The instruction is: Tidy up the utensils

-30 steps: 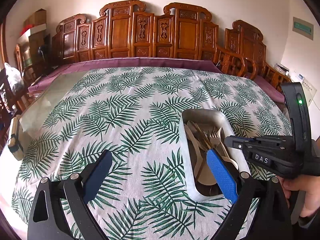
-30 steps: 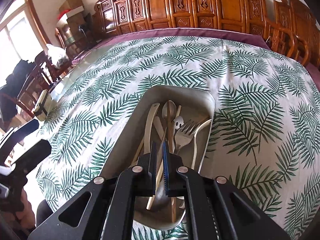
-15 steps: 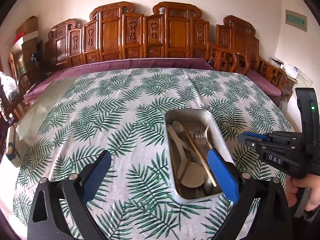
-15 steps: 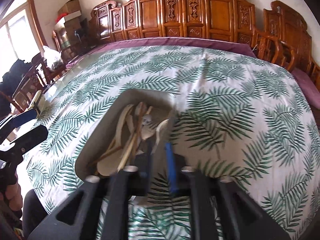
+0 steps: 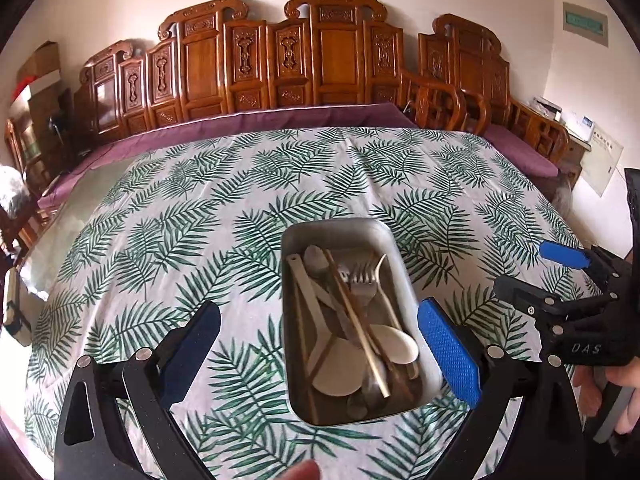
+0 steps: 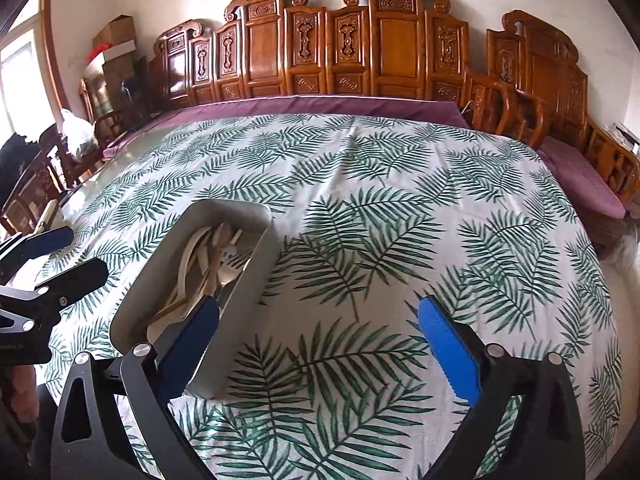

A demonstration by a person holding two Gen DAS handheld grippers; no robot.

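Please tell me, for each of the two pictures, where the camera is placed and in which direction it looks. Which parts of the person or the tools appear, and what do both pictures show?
Left wrist view: sits on the left tool, looks forward and down at the metal tray of utensils; the right tool and a hand show at right.
Right wrist view: sits on the right tool, its jaws opening and empty, over the tablecloth; the left tool shows at left.
Shared: tray, tablecloth, carved wooden chairs.

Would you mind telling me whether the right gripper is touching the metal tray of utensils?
Cannot tell. In the right wrist view the right gripper, its jaws opening and empty, has one finger overlapping the tray; neither view shows contact or gap plainly.
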